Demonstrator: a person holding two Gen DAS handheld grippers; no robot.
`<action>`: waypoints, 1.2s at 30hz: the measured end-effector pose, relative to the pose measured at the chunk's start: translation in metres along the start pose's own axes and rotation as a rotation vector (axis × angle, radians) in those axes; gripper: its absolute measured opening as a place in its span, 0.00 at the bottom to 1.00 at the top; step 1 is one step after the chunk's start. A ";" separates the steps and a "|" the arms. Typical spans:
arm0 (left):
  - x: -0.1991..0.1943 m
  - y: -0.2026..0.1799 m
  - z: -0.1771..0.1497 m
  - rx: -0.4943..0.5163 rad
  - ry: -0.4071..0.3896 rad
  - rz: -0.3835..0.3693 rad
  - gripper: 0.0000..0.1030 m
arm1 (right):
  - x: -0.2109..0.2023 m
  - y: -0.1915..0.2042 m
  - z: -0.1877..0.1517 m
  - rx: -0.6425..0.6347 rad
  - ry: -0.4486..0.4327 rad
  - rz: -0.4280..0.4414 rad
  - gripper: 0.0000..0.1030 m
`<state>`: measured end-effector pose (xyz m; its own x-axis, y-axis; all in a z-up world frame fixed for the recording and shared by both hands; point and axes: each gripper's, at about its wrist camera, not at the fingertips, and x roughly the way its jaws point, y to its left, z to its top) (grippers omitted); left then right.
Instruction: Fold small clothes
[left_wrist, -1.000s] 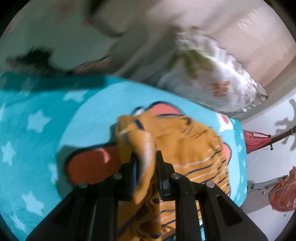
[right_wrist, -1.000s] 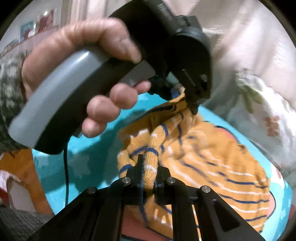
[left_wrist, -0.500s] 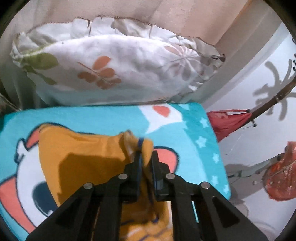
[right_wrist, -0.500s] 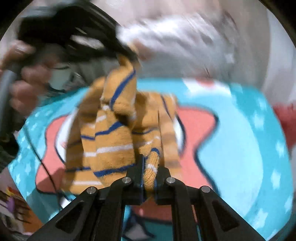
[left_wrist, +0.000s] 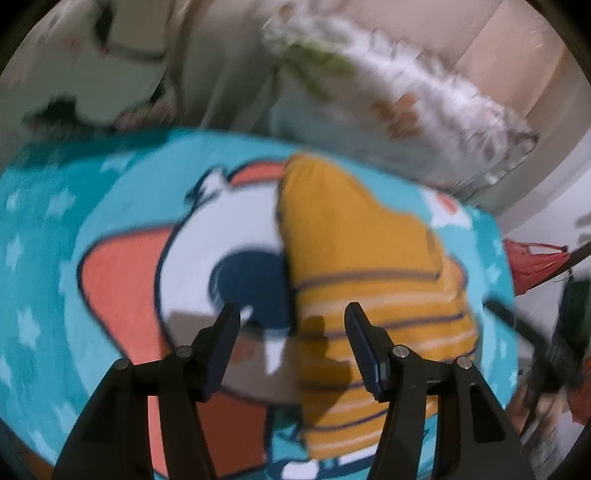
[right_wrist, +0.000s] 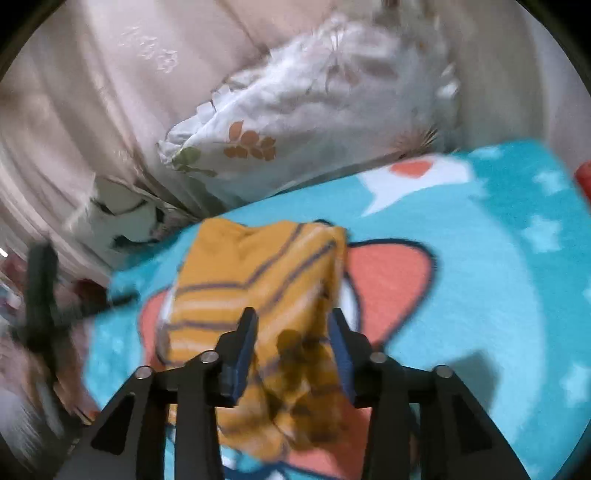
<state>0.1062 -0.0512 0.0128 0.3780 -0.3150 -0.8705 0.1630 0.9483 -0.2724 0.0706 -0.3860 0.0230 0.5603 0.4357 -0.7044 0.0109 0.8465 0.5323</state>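
- The blanket (left_wrist: 48, 266), turquoise with stars and a big cartoon figure, is spread flat as the folding surface; what lies under it (a bed, most likely) cannot be told.
- The pillow (right_wrist: 295, 110), white with a leaf print, lies along the blanket's far edge against the curtain, clear of the work area.
- The striped garment (left_wrist: 354, 258), mustard with dark and pale stripes, lies doubled over on the middle of the blanket, a plain part toward the pillow; it looks set down so that the fold keeps its shape.
- The right tongs (right_wrist: 291, 350) are opening: cloth sits between the jaws, but the pads appear to stand off it (blur makes this hard to confirm), so I judge the hem let go.
- The left tongs (left_wrist: 291, 332) are opening too, with nothing gripped; the garment's edge lies below and beside the jaws, which suits a fold just laid.
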 end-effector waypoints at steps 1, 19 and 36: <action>0.003 0.003 -0.006 -0.009 0.011 0.001 0.56 | 0.017 -0.001 0.004 0.013 0.033 0.000 0.59; 0.027 0.013 -0.022 -0.101 -0.016 -0.106 0.72 | 0.040 0.003 0.023 -0.040 0.026 -0.106 0.25; 0.041 -0.006 0.014 -0.063 0.082 -0.300 0.35 | 0.083 0.003 0.027 0.222 0.100 0.223 0.28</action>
<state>0.1332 -0.0701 -0.0160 0.2465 -0.5794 -0.7769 0.1988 0.8148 -0.5446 0.1399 -0.3553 -0.0215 0.4851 0.6403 -0.5956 0.0831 0.6443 0.7603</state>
